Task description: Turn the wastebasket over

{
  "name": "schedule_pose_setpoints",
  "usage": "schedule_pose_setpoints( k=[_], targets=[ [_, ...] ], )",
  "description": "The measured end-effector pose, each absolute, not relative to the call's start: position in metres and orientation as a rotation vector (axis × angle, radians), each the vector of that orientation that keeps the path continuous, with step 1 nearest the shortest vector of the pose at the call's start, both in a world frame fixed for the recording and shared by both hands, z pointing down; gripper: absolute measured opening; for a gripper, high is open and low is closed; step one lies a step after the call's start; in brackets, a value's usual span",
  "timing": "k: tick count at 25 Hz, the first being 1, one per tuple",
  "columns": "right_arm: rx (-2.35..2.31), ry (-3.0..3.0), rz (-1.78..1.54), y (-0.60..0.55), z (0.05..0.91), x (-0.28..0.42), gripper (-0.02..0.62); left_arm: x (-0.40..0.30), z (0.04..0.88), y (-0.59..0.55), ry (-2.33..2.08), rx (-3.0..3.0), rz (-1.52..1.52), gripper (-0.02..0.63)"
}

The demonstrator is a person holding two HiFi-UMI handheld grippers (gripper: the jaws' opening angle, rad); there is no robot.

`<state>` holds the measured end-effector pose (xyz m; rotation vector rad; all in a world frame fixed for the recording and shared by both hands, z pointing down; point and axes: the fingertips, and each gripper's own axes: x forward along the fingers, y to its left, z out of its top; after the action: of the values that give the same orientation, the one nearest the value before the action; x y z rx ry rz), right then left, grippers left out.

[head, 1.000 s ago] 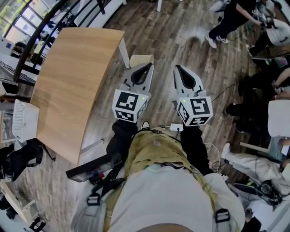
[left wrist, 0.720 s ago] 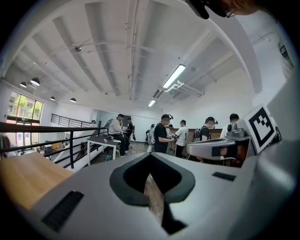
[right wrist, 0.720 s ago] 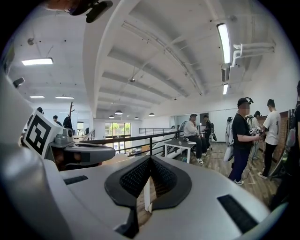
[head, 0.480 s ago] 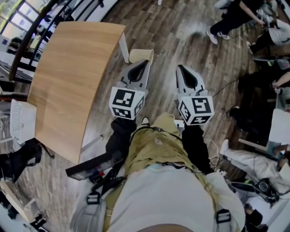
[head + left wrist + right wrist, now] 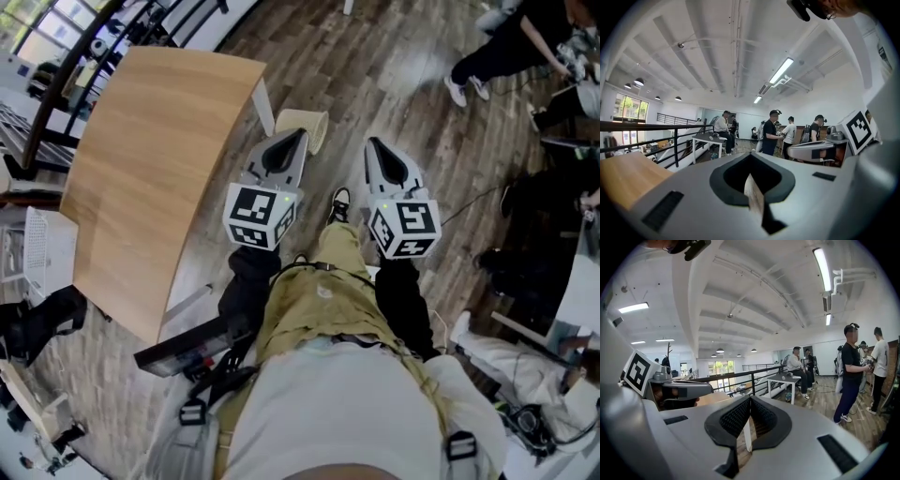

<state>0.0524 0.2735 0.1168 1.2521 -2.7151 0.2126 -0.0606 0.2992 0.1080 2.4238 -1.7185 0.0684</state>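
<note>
The wastebasket [image 5: 314, 122], a small cream bin, sits on the wood-plank floor [image 5: 403, 84] just beside a white leg of the bare wooden bench [image 5: 159, 159]; from above I cannot tell which way its mouth faces. It looks light, thin-walled and smooth, so I judge it will tip easily and may slide, and the rim is the surest hold. The left gripper [image 5: 296, 137] and right gripper [image 5: 374, 144] are both pressed together on nothing, in an open room with other people well apart.
</note>
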Motion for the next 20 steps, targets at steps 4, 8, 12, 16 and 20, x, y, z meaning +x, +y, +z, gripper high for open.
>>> schedule_pose_setpoints(
  k=[4, 8, 12, 16, 20],
  targets=[
    [1.220, -2.744, 0.248, 0.209, 0.117, 0.055, 0.018, -0.062, 0.107, 0.241, -1.771, 2.382, 0.094, -0.003],
    [1.196, -2.771, 0.242, 0.144, 0.107, 0.066, 0.018, -0.047, 0.099, 0.176, -1.783, 2.383, 0.084, -0.003],
    [1.224, -2.756, 0.303, 0.082, 0.113, 0.092, 0.018, -0.020, 0.104, 0.115, -1.750, 2.396, 0.131, -0.003],
    [1.246, -2.743, 0.356, 0.036, 0.123, 0.108, 0.018, -0.006, 0.113, 0.070, -1.740, 2.392, 0.180, -0.003],
    [1.236, -2.724, 0.397, 0.010, 0.137, 0.111, 0.018, -0.006, 0.127, 0.040, -1.734, 2.362, 0.215, -0.003]
  ],
)
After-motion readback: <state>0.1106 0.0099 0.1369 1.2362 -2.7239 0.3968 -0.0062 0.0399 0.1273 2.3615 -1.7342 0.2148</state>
